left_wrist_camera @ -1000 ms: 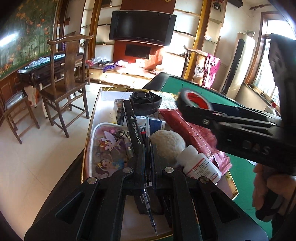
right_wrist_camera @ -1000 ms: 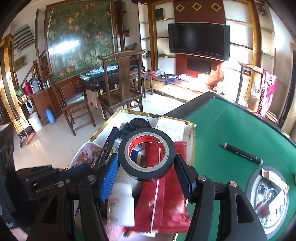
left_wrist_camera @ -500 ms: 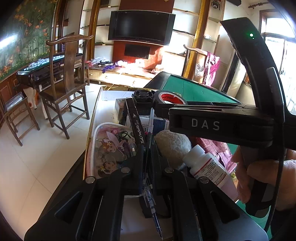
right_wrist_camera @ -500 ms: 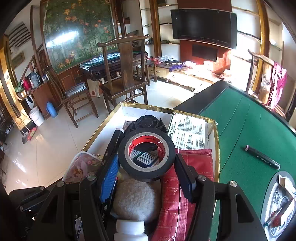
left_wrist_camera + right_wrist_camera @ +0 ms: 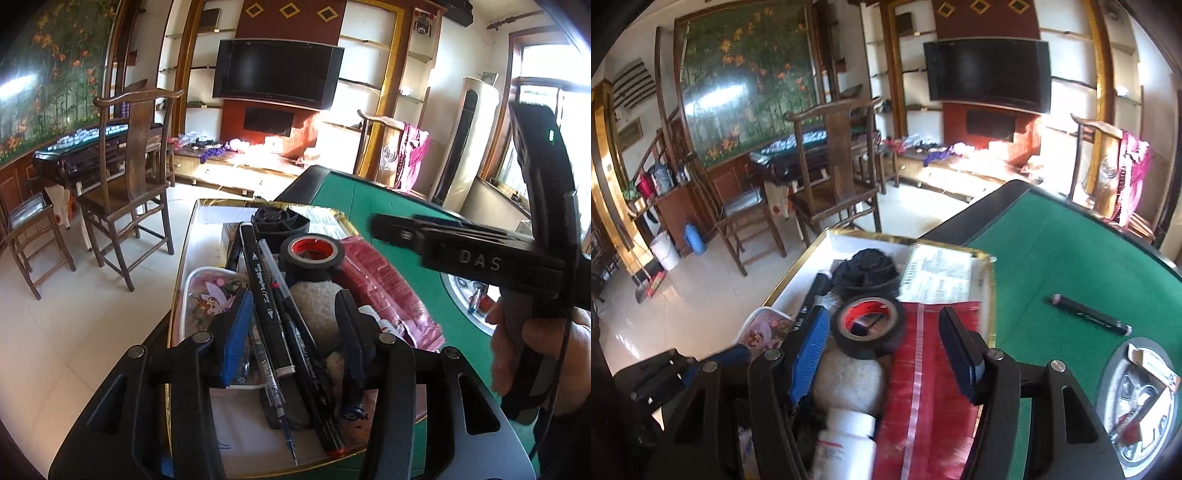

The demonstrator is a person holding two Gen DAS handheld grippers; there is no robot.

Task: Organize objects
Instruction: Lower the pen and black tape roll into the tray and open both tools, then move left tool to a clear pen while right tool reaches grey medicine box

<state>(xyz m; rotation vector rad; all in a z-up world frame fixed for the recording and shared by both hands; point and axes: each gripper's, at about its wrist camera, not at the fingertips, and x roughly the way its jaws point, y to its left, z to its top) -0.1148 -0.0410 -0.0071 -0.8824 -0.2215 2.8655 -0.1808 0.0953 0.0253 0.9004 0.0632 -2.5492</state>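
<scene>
A black tape roll with a red core [image 5: 312, 251] [image 5: 868, 325] lies in the gold-rimmed box [image 5: 184, 258], propped on a white puff [image 5: 314, 306]. My right gripper [image 5: 884, 317] stands open just behind the roll, its pads clear of it; from the left wrist it shows side-on [image 5: 380, 227], held by a hand. My left gripper [image 5: 291, 299] hangs over the box with its jaws opening. A clear ballpoint pen [image 5: 273, 332], a black marker [image 5: 264, 295] and a black red-tipped pen [image 5: 314, 387] lie between its fingers, untouched by the pads.
The box also holds a red packet [image 5: 923, 387], a white bottle [image 5: 846, 443], a cartoon-printed case [image 5: 207, 299], a black ribbed cap [image 5: 280, 221] and a leaflet [image 5: 938, 273]. On the green table [image 5: 1052, 258] lies a black pen [image 5: 1089, 319] beside a round recess [image 5: 1137, 398]. Wooden chairs stand left.
The left jaws have opened and the pen they held now lies in the box. The right gripper has let the tape roll go into the box and drawn back to the right.
</scene>
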